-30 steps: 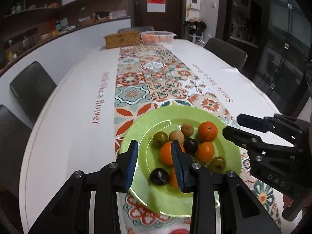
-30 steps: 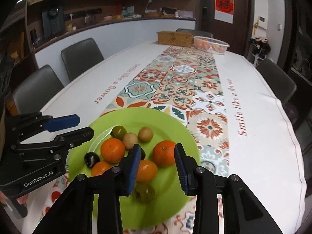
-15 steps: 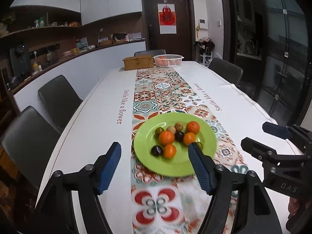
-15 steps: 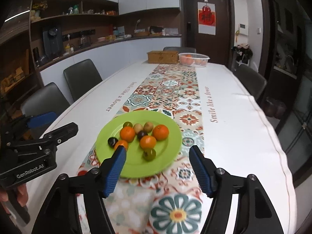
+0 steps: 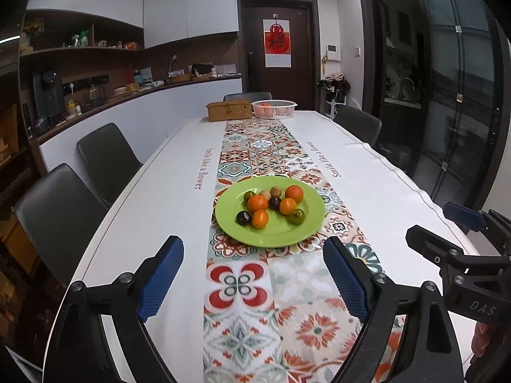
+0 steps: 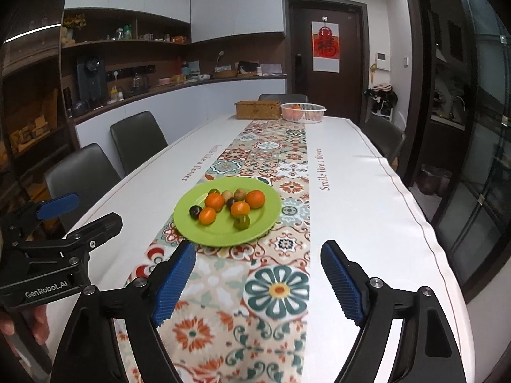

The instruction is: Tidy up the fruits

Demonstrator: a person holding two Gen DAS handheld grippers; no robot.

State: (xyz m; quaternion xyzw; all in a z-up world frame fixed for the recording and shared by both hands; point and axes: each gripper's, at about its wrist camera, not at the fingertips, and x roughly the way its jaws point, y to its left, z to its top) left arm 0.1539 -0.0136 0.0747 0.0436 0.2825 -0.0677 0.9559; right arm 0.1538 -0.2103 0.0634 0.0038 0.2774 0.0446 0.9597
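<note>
A green plate (image 5: 271,234) (image 6: 223,236) sits on the patterned table runner and holds several small fruits: oranges (image 5: 257,202) (image 6: 255,199), dark plums (image 5: 243,217) (image 6: 194,212), green fruits (image 5: 297,215) (image 6: 242,221) and brown ones (image 5: 275,191). My left gripper (image 5: 254,279) is open and empty, held back from the plate's near side. My right gripper (image 6: 257,282) is open and empty, also short of the plate. Each gripper shows in the other's view, the right one (image 5: 460,242) and the left one (image 6: 64,220).
A wicker box (image 5: 228,111) and a white basket with oranges (image 5: 274,108) stand at the table's far end. Dark chairs (image 5: 105,156) line the left side, another (image 5: 359,124) stands at the right. Counter and shelves are at the left.
Both grippers have opened wide and pulled back and up from the plate, which now looks smaller and farther away. The fruits on the plate have not moved.
</note>
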